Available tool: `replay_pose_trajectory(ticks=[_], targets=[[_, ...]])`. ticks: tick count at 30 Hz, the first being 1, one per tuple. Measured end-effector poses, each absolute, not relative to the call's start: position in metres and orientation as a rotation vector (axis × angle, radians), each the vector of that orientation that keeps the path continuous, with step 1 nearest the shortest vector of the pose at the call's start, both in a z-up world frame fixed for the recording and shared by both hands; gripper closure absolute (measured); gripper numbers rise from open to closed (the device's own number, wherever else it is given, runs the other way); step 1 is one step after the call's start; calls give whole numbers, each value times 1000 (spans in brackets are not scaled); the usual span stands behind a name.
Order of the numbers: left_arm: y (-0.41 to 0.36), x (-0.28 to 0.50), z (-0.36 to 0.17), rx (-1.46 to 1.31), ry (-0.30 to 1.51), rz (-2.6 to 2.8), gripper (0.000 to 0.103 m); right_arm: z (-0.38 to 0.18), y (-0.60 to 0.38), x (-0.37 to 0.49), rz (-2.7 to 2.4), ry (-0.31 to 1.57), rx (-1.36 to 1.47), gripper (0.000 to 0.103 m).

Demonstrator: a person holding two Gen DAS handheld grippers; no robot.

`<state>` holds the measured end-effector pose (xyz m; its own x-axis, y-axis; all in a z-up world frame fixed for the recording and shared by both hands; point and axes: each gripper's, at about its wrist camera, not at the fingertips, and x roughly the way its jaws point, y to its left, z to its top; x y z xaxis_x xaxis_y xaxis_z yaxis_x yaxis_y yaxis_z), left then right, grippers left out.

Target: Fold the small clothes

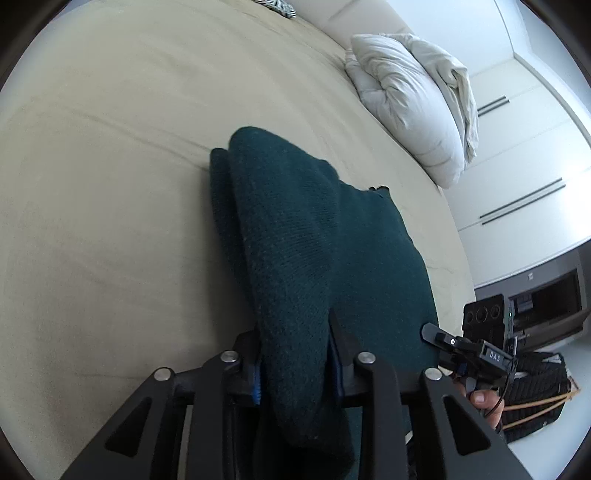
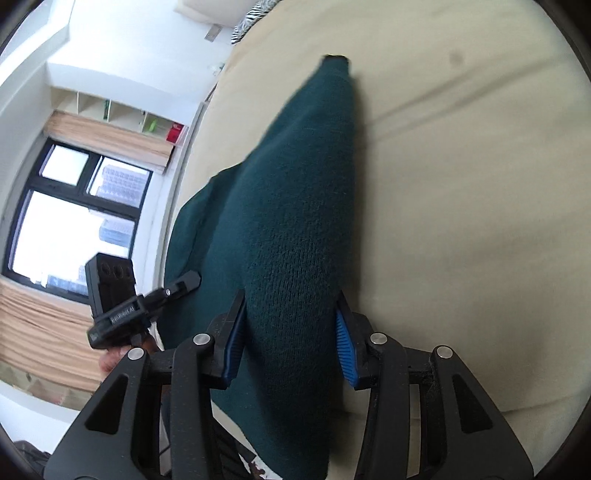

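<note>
A dark green knitted garment (image 1: pixel 314 251) lies partly folded on a beige bed sheet (image 1: pixel 110 184). My left gripper (image 1: pixel 295 354) is shut on a thick fold of the garment at its near edge. In the right wrist view the same garment (image 2: pixel 295 206) stretches away over the sheet (image 2: pixel 461 184), and my right gripper (image 2: pixel 290 332) is shut on another bunched fold of it. Each gripper shows in the other's view: the right gripper (image 1: pixel 476 350) at the garment's right edge, the left gripper (image 2: pixel 147 302) at its left edge.
A white pillow (image 1: pixel 410 107) lies at the far right of the bed. A zebra-patterned item (image 1: pixel 277 7) lies at the far end. White wardrobe doors (image 1: pixel 528 158) and a dark bag (image 1: pixel 535 391) stand off the bed's right. A window (image 2: pixel 70 221) and shelves (image 2: pixel 122 114) are on the left.
</note>
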<state>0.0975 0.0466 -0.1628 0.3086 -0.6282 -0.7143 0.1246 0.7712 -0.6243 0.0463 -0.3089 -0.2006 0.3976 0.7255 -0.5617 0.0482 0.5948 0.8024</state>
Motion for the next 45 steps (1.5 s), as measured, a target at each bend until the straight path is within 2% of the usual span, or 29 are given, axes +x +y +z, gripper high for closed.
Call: replay_pose_trajectory(ticks=[4,14,20,28,32,36,37,39,41,45], targets=[[50,90,-171,-527,1150,-518,67,-207,-310,41,514,1079,849,60],[54,80,-173,-555,1121,-492,71,-190,-297,69,506,1097,776,60],[56,81,-176,-566,1120,-501,66,-201,-312,67,535,1102,827,58],[65,48,-141,-438,1018,-393,51,-184,-338,43,442,1071,842,53],[66,17,-104,-295,865,-309,34,-154,-353,18,299,1004,729,51],[55,-16,-65,-138,678,-211,1,-108,-349,-4,156,900,527,51],[50,-27,-53,-91,609,-187,0,-95,-342,-9,125,864,468,51],[41,-44,-34,-10,506,-137,0,-67,-329,-21,68,782,358,43],[35,-53,-19,43,450,-90,0,-43,-316,-35,29,679,265,21],[26,-68,7,108,373,-47,0,-1,-291,-69,-42,441,156,1]])
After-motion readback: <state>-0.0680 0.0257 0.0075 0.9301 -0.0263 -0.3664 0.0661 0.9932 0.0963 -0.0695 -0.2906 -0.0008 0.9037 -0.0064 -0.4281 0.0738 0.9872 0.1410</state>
